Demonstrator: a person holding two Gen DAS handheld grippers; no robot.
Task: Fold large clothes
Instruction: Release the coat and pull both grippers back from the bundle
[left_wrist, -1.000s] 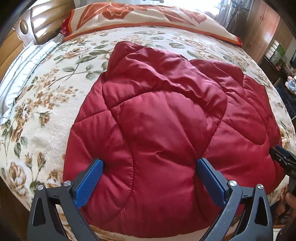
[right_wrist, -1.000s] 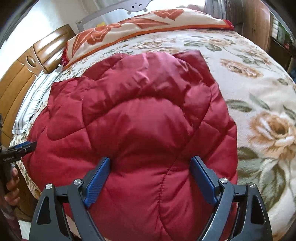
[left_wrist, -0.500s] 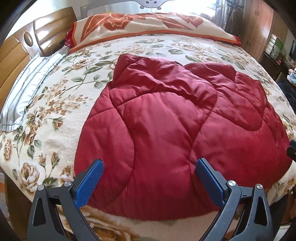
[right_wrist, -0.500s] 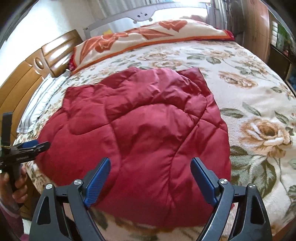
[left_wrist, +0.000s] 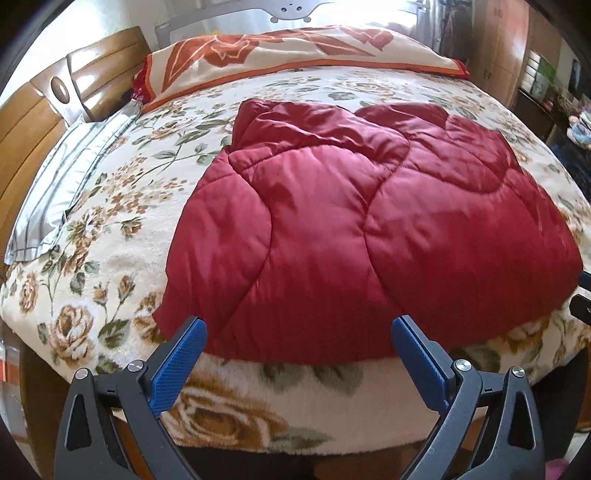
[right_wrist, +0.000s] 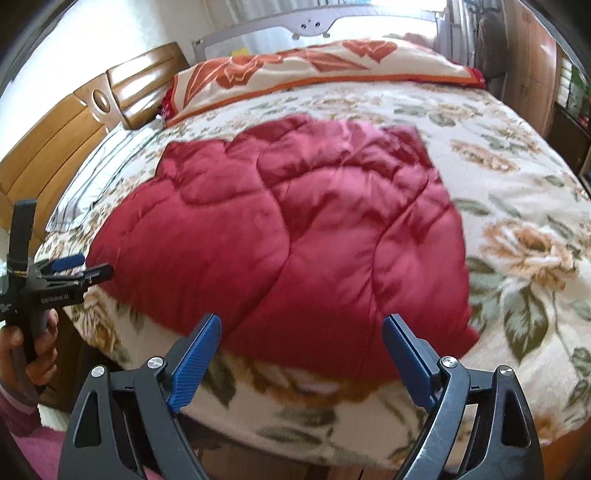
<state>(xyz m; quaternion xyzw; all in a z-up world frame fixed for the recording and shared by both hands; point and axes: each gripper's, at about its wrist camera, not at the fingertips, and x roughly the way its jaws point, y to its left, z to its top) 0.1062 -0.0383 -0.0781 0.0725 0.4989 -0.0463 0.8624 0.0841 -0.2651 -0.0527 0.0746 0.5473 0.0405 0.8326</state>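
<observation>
- Headboard (left_wrist: 55, 110): wooden, at the left edge of the bed in both wrist views.
- Striped pillow (left_wrist: 70, 177): grey and white, lying flat along the left side of the bed, just beside the headboard.
- Folded blanket (left_wrist: 295, 51): cream with orange-red flowers, laid across the far end of the bed, well apart from the red jacket.
- Bed cover (left_wrist: 122, 206): cream with a rose and leaf print, spread over the whole bed and hanging over the near edge.
- Red jacket (left_wrist: 369, 229): quilted and glossy, lying flat on the bed cover near the middle of the bed. Its near hem lies close to the near edge of the bed. At the far end, creased parts are folded in over the body. It is touched by neither pair of tongs.
- Left tongs (left_wrist: 295, 343): the two blue pads are spread wide, with nothing between them. They hang above the near edge of the bed, clear of the jacket hem. In the right wrist view the same tongs (right_wrist: 83, 267) show from the side at the left edge, gripped by a hand (right_wrist: 33, 354) with a pink sleeve below it.
- Right tongs (right_wrist: 301, 339): the two blue pads are spread wide and hold nothing. They hang above the near edge of the bed, with the right part of the jacket hem beyond them. A dark tip shows at the right edge of the left wrist view.
</observation>
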